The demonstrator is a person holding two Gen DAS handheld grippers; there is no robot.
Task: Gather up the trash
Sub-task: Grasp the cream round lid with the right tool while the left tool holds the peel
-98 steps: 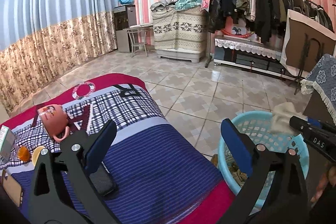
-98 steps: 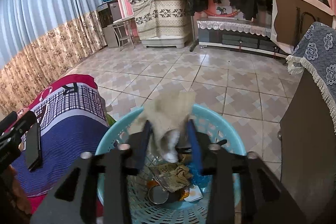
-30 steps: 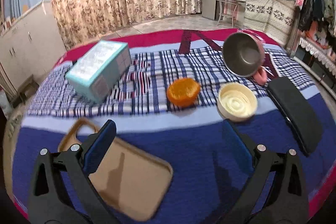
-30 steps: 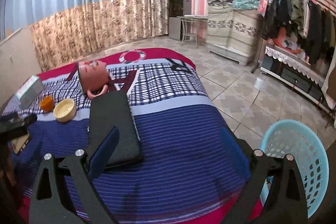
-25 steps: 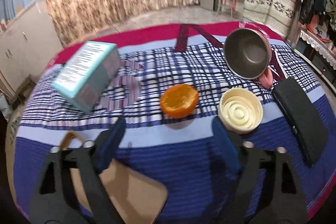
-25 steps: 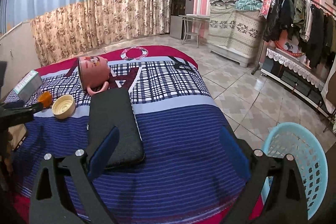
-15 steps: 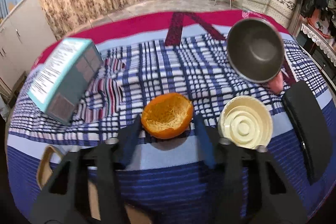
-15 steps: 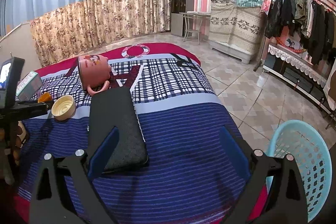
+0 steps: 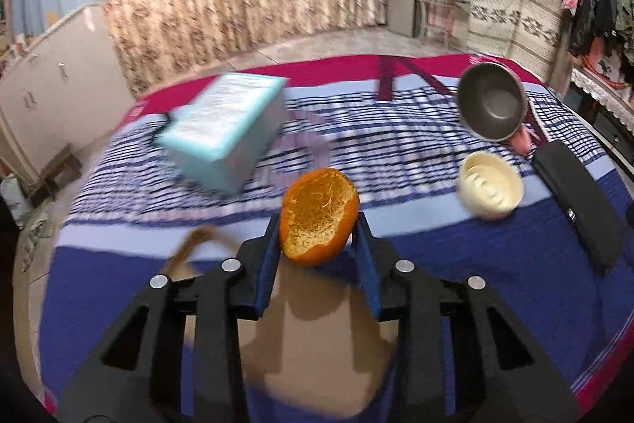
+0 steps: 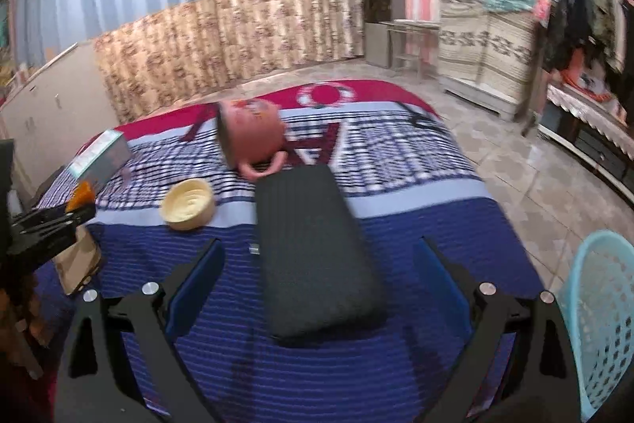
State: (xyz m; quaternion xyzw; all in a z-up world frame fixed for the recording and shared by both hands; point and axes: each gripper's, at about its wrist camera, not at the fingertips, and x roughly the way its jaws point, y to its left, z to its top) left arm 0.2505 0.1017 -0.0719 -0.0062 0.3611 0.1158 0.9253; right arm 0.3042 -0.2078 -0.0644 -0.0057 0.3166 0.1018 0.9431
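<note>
My left gripper (image 9: 317,230) is shut on a hollow orange peel half (image 9: 318,215) and holds it lifted above the blue striped tablecloth (image 9: 455,296). The peel also shows at the far left of the right wrist view (image 10: 81,195), in the left gripper's fingers. My right gripper (image 10: 317,280) is open and empty above a black flat case (image 10: 313,248). A light blue trash basket (image 10: 602,308) stands on the floor at the right edge of the table.
On the table lie a teal box (image 9: 226,129), a cream lid (image 9: 490,183), a pink metal-lined mug on its side (image 9: 491,106), the black case (image 9: 574,201) and a tan board (image 9: 317,335). Cabinets stand left, clothes rack right.
My left gripper closed in on the orange peel, shut on it and lifted it off the cloth. My right gripper came away from the basket, where it held a rag, and is over the table, open.
</note>
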